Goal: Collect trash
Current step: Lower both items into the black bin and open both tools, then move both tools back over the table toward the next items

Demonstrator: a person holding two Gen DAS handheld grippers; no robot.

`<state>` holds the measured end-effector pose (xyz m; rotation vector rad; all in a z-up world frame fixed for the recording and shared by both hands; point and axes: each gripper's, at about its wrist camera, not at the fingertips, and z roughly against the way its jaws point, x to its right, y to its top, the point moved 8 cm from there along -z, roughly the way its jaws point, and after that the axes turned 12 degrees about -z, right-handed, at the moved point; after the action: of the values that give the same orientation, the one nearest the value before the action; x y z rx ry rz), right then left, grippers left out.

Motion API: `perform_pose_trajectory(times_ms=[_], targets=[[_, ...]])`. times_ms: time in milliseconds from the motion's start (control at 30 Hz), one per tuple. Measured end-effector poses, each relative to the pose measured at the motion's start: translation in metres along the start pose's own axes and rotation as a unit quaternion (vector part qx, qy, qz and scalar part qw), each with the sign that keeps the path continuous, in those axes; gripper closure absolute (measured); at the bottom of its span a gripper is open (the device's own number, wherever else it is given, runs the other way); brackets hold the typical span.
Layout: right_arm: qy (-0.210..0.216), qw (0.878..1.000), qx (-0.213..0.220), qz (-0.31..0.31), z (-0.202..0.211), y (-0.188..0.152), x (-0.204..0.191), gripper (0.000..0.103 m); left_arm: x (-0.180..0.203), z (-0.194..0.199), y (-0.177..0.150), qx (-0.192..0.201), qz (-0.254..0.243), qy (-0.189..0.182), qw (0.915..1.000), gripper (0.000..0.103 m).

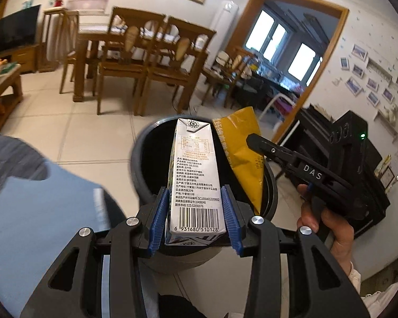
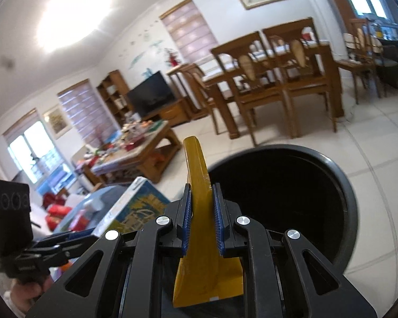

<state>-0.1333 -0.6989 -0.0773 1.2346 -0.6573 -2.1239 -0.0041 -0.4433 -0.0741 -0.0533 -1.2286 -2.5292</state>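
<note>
Over the dark trash bin [image 1: 146, 164], the left gripper [image 1: 196, 220] clamps a stiff, likely light milk carton [image 1: 196, 180] near its base, while the right gripper [image 2: 202, 220] pinches a thin, floppy yellow wrapper [image 2: 199, 185] mid-length.

We hold a milk carton [image 1: 196, 180] in our left gripper [image 1: 196, 217], its blue pads [image 1: 160, 220] pressed against the carton's two sides, barcode end nearest us. The carton hangs over the open mouth of a dark round trash bin [image 1: 143, 159] standing on the tiled floor [image 1: 92, 127]. Just to its right, our right gripper [image 1: 254, 140] pinches a yellow wrapper [image 1: 241, 159] above the same bin. Wooden dining chairs [image 1: 146, 66] stand beyond.
</note>
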Motion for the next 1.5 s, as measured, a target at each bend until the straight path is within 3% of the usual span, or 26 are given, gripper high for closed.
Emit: perform_pose_trajectory(times_ms=[167, 367, 500, 533, 600, 733, 867, 1000, 1100, 1267, 1367, 1433, 1500], targets=[[-0.02, 1.0, -0.008, -0.008, -0.012, -0.01, 0.018, 0.087, 0.005, -0.036, -0.007, -0.028, -0.011, -0.003, 0.9995, 0.063], [-0.018, 0.999, -0.023, -0.015, -0.025, -0.019, 0.019, 0.083, 0.003, -0.039, -0.01, -0.031, -0.009, -0.005, 0.9994, 0.062], [-0.018, 1.0, -0.019, -0.016, -0.022, -0.019, 0.004, 0.056, 0.005, -0.032, -0.009, -0.026, -0.009, -0.005, 0.9996, 0.06], [-0.017, 1.0, -0.017, -0.017, -0.021, -0.017, 0.002, 0.051, 0.005, -0.031, -0.007, -0.024, -0.007, -0.006, 0.9997, 0.057], [-0.016, 1.0, -0.013, -0.015, -0.017, -0.016, -0.002, 0.049, 0.003, -0.022, -0.007, -0.013, -0.002, -0.002, 0.9999, 0.037], [-0.012, 1.0, -0.011, -0.009, -0.012, -0.016, -0.015, 0.049, 0.003, 0.002, -0.006, 0.012, -0.001, 0.007, 0.9999, 0.032], [-0.001, 1.0, -0.013, 0.008, -0.006, -0.021, -0.04, 0.049, 0.003, 0.033, -0.012, 0.029, 0.001, 0.028, 0.9992, 0.018], [0.021, 0.999, -0.022, 0.032, -0.002, -0.033, -0.077, 0.031, -0.003, 0.078, -0.029, 0.045, 0.009, 0.053, 0.9975, 0.012], [0.041, 0.997, -0.042, 0.057, -0.008, -0.05, -0.114, 0.03, -0.019, 0.113, -0.044, 0.058, 0.017, 0.087, 0.9943, 0.005], [0.078, 0.988, -0.089, 0.099, -0.025, -0.094, -0.184, 0.023, -0.065, 0.178, -0.08, 0.072, 0.058, 0.154, 0.9837, 0.005], [0.094, 0.981, -0.115, 0.127, -0.037, -0.123, -0.222, 0.023, -0.108, 0.222, -0.109, 0.083, 0.112, 0.2, 0.9699, 0.005], [0.104, 0.974, -0.138, 0.15, -0.049, -0.148, -0.252, 0.023, -0.141, 0.249, -0.131, 0.09, 0.159, 0.232, 0.9554, 0.005], [0.112, 0.967, -0.157, 0.167, -0.061, -0.17, -0.279, 0.023, -0.184, 0.277, -0.156, 0.088, 0.224, 0.263, 0.9343, 0.005]])
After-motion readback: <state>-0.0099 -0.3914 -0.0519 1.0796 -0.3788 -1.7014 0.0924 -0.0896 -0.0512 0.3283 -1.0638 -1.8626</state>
